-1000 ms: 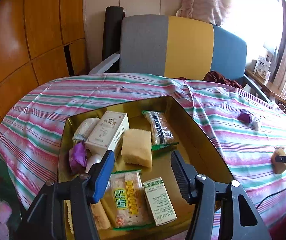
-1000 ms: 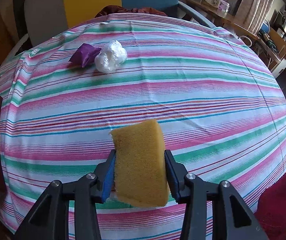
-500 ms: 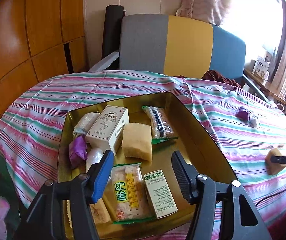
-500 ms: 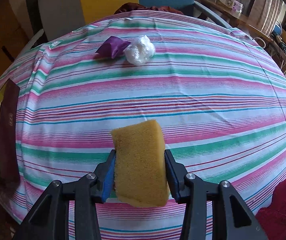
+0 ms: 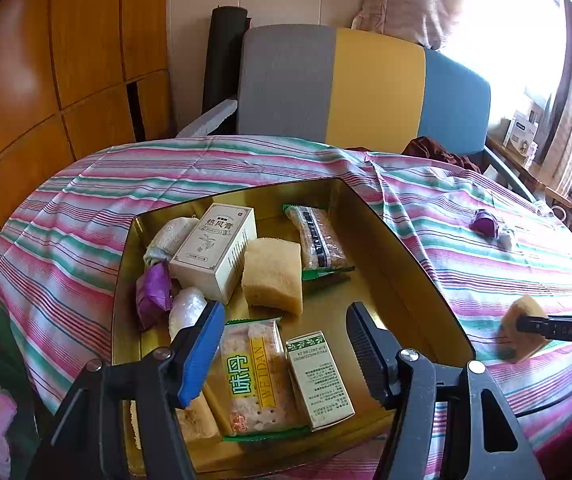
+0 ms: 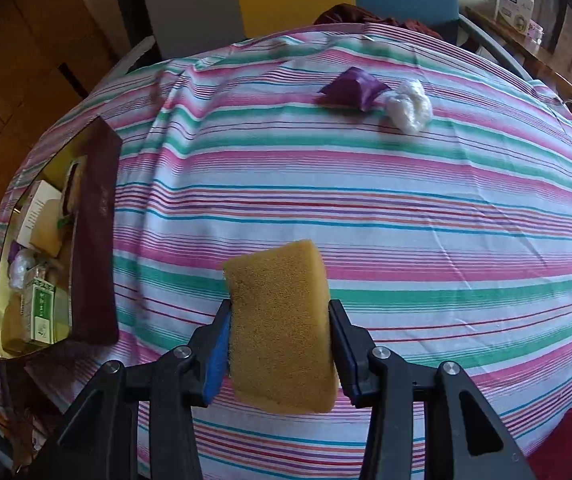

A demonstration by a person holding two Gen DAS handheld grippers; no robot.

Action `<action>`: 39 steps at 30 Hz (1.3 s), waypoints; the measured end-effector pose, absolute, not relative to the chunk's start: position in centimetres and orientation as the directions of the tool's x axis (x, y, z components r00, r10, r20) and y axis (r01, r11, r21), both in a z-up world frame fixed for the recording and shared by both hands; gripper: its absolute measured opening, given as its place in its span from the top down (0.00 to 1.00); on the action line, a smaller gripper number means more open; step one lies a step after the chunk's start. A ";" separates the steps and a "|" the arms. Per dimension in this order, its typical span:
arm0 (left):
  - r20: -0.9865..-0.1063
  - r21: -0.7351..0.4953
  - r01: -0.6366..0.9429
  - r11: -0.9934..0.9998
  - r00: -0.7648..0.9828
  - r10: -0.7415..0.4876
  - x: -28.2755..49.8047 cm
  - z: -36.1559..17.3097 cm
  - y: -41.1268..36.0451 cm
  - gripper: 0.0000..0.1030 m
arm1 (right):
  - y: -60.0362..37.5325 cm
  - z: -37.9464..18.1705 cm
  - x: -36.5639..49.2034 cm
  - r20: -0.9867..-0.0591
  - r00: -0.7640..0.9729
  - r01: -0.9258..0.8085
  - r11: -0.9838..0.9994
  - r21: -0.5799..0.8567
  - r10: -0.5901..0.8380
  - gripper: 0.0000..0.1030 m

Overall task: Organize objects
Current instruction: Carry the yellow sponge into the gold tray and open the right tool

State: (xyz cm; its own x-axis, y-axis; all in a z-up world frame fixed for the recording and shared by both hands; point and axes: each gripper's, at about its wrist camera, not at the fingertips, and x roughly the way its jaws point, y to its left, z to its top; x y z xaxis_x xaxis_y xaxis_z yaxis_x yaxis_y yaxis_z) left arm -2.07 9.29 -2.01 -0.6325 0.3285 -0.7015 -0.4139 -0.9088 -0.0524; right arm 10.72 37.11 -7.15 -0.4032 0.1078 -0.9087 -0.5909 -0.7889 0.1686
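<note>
Striped cloth (image 6: 366, 184) lies bare around right jaws clamping sponge (image 6: 282, 328); left jaws opening, empty.

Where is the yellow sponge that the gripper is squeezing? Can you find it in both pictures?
Left wrist view: the held sponge is small at the far right edge, above the striped cloth, pinched by the right hand-held gripper.
Right wrist view: the same sponge fills the lower middle, clamped between the two jaws.
Shared landmark: the gold tray, in front in the left view, at the left edge in the right view.
</note>
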 end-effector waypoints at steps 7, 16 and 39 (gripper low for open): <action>-0.710 -0.062 -0.401 -0.914 -0.626 0.323 -2.4 -2.5 8.7 0.38 | 33.7 -4.5 7.7 -0.879 -0.471 -0.503 -0.841 0.201 0.072 0.56; -0.689 -0.094 -0.355 -0.930 -0.651 0.318 -3.0 -1.8 6.3 0.34 | 27.0 -1.3 2.1 -0.835 -0.548 -0.322 -0.911 0.257 -0.042 0.56; -0.711 -0.111 -0.251 -0.962 -0.657 0.253 -3.8 -2.7 1.7 0.28 | 22.3 -8.1 -6.7 -0.899 -0.432 -0.284 -0.936 0.208 -0.069 0.36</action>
State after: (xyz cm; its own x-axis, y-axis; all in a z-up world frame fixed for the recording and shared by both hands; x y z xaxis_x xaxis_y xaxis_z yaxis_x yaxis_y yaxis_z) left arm -3.84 1.75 -2.69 -0.6566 0.2530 -0.7106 -0.2509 -0.9617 -0.1105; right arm -6.66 22.29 -8.08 -0.4318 -0.0688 -0.8993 -0.2837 -0.9361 0.2079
